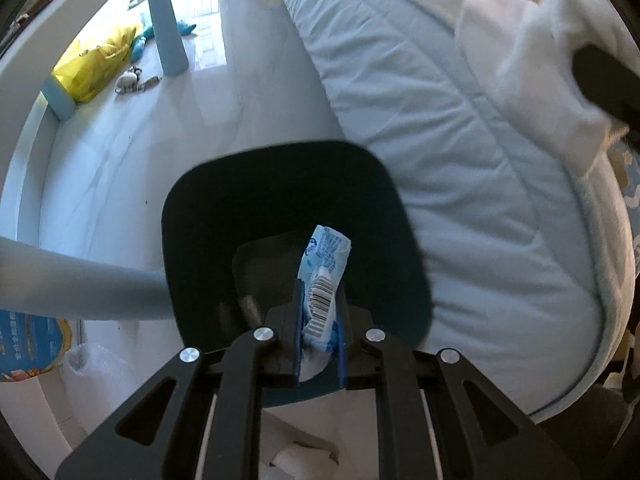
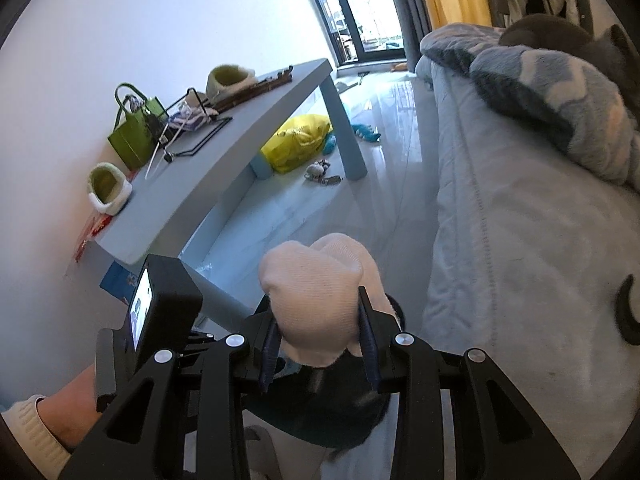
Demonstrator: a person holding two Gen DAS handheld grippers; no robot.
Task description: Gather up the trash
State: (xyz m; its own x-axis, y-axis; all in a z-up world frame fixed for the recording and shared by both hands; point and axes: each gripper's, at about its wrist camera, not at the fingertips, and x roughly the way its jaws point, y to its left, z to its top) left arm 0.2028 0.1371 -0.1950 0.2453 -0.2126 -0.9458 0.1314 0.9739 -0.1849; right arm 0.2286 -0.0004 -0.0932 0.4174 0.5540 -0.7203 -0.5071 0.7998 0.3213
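From my left gripper (image 1: 319, 316), a dark bin (image 1: 288, 208) gapes just beyond and below the jaws, the mattress (image 1: 460, 152) to their right and a table leg (image 1: 80, 284) to their left. I point steeply down, pinching a crumpled wrapper (image 1: 325, 280).

From my right gripper (image 2: 318, 332), the table (image 2: 224, 152) lies ahead left, the bed (image 2: 520, 220) right. I tilt downward, clamped on a white sock (image 2: 316, 284), above the bin (image 2: 320, 408).
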